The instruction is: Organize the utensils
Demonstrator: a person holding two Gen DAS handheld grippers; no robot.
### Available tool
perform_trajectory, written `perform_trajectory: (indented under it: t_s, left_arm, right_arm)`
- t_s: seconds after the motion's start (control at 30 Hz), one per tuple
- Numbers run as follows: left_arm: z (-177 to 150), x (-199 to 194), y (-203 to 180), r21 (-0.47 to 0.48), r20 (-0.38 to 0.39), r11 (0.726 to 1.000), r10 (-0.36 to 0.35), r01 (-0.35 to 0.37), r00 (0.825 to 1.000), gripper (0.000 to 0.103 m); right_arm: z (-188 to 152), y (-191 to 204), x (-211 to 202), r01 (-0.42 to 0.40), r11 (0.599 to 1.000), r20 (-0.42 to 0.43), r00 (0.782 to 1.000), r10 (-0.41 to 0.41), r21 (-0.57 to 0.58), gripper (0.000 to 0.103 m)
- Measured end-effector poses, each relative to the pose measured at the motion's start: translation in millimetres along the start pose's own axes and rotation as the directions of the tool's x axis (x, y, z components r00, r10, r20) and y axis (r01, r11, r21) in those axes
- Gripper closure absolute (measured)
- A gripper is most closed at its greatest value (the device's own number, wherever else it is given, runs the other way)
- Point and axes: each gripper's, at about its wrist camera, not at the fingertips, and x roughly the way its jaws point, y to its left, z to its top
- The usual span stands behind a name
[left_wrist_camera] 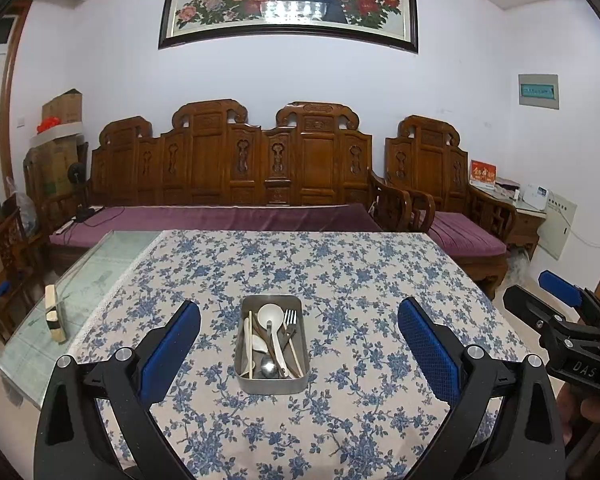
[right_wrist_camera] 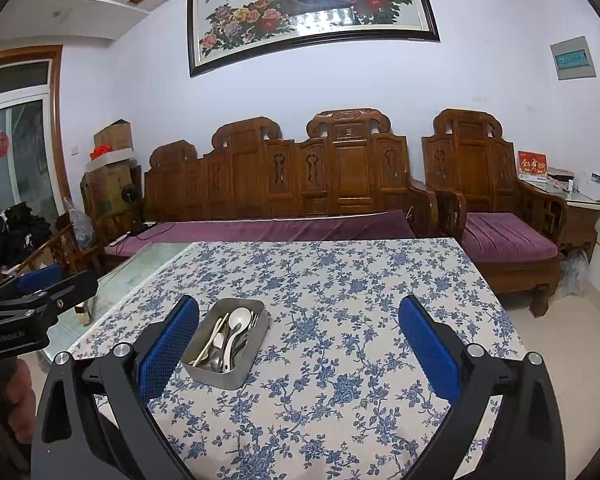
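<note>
Both the left gripper and right gripper hung wide open, empty. The jumbled utensils in the tray could snag together when lifted.

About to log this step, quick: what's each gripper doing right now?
Left gripper: open, holding nothing.
Right gripper: open, holding nothing.

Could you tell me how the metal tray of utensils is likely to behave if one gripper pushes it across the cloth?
The metal tray looks thin-walled, so probably light and rigid. Its flat base should slide, not tip, though the tablecloth may bunch. The loose utensils inside would likely shift and rattle.
</note>
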Motion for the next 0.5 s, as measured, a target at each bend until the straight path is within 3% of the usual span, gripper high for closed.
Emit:
perform_trajectory:
  t_s: [0.5]
  left_arm:
    - [-0.8,1.1,-0.4,-0.002,0.001,1.000,-0.003,0.003,1.000,0.008]
  right_arm:
    - [-0.8,0.4,0.6,0.000,1.000,-0.003,1.000,0.000,0.000,0.003]
